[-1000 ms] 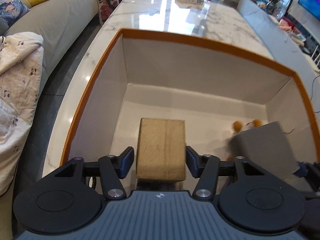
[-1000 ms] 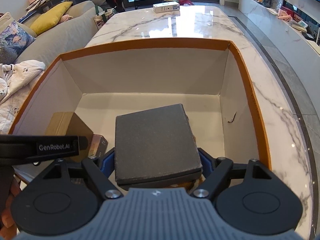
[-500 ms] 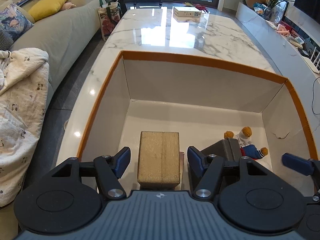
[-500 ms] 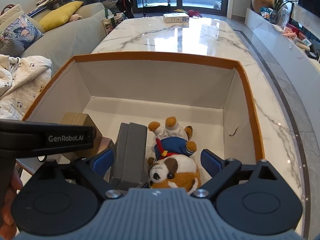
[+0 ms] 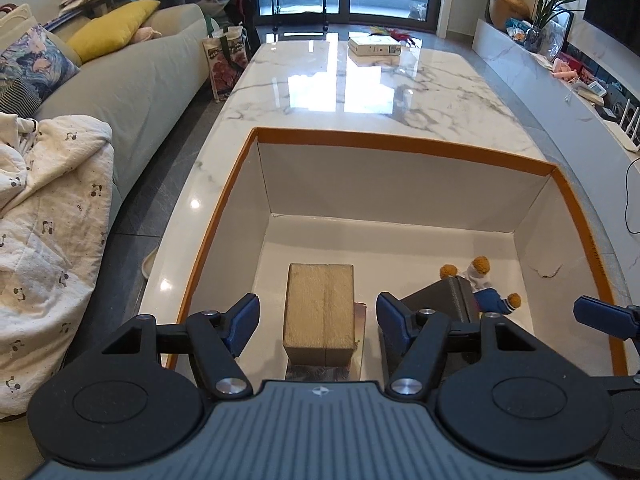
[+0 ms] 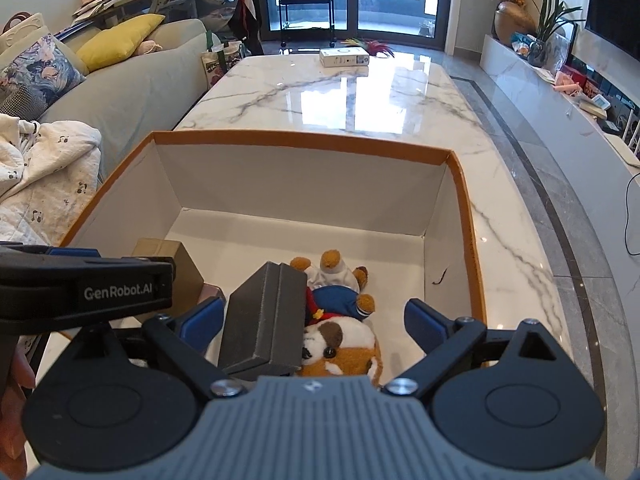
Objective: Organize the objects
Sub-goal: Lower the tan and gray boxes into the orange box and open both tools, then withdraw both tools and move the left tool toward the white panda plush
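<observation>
Grippers: your left gripper [image 5: 318, 318] and right gripper [image 6: 314, 320] both hang with jaws spread, gripping nothing.
Box: orange-rimmed box [image 5: 400, 146] fills mid-frame.
Contents: tan block [image 5: 320, 308] lower centre; dark case [image 6: 264, 316] leans on plush toy [image 6: 340, 336].

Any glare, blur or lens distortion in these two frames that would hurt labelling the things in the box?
Left wrist view: sharp, no motion blur; window glare whitens the marble table, none inside the orange-rimmed box; fisheye bends the box rim. Right wrist view: also sharp; the same glare on the marble; the grey box and plush toy evenly lit; the left gripper's body hides part of the brown box.
</observation>
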The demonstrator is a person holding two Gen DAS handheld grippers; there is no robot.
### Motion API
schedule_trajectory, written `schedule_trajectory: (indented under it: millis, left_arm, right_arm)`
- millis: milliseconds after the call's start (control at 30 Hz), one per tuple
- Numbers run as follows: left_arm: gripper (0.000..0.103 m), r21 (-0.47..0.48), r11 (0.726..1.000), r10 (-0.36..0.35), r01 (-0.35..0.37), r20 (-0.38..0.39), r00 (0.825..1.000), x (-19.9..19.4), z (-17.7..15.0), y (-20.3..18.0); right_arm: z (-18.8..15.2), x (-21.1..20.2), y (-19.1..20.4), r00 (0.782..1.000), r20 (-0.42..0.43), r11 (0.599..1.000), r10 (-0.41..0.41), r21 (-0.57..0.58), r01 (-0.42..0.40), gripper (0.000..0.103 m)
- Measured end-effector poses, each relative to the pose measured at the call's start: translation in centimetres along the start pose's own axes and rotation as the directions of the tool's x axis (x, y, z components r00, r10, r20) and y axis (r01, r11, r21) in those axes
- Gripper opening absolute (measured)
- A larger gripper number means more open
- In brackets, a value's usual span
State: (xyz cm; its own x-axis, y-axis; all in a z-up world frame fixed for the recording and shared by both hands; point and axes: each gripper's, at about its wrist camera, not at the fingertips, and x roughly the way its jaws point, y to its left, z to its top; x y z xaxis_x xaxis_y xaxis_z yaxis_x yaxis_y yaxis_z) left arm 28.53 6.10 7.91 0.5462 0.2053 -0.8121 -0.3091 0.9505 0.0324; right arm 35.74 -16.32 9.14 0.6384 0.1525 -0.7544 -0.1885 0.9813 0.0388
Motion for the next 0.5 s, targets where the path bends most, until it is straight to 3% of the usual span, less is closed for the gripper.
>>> schedule_trajectory:
  millis: [500]
  left_arm:
    - [0.079,0.001,1.0,0.027,-0.027,0.072,0.997,-4.3,-1.9,0.6]
  right_arm:
    - [-1.9,-4.1,0.0,0.999,0.04,1.0,-0.009,-0.009,0.009,0.098]
